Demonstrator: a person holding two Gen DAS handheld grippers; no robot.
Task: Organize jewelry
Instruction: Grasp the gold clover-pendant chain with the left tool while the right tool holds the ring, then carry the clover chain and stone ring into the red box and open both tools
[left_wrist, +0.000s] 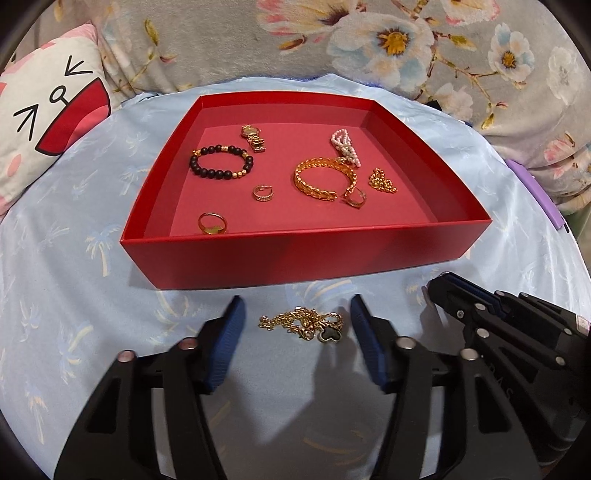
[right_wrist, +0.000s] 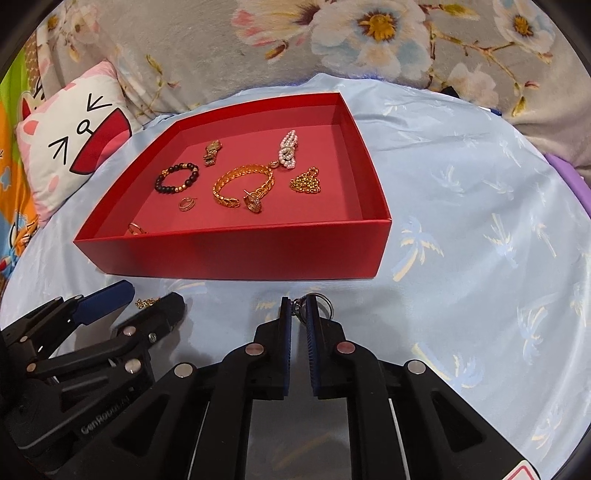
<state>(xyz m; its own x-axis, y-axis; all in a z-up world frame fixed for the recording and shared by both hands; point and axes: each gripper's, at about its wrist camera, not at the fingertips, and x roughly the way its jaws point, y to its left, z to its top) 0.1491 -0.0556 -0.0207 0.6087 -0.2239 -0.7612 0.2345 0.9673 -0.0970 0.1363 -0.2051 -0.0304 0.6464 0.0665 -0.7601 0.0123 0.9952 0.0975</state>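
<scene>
Red card: an open shallow box (left_wrist: 306, 251) sits on a pale blue cloth (left_wrist: 74, 258) printed with palm trees; everything below is placed relative to this box.
Inside the box: eight pieces, lying on its pink floor.
Count, bracelets: two, a dark bead bracelet (left_wrist: 221, 161) toward the left wall and a gold chain-link cuff (left_wrist: 325, 179) near the middle.
Count, rings and hoops: three, a gold ring (left_wrist: 211, 224) at the near left corner, a small hoop (left_wrist: 263, 193) in the centre, another hoop (left_wrist: 355, 197) touching the cuff's near end.
Count, others: one gold watch (left_wrist: 253, 137) toward the far wall, one pearl piece (left_wrist: 345, 147) toward the far right, one heap of gold beads (left_wrist: 382, 181) right of the cuff.
Outside the box: a gold chain necklace (left_wrist: 301, 325) with a dark clover charm, on the cloth just in front of the near wall.
Left gripper (left_wrist: 295, 325): jaws wide apart, one on each side of the necklace, not touching it.
Right gripper (right_wrist: 299, 314): blue pads nearly together, pinching a small dark chain with a metal ring (right_wrist: 325, 306), in front of the box's near wall.
Left view only: the full necklace and clover charm; the right view shows only a few of its links.
Right view only: the pinched chain.
Behind the box: a cat-face cushion (left_wrist: 44, 122) to the left, a floral blanket (left_wrist: 369, 44) beyond.
</scene>
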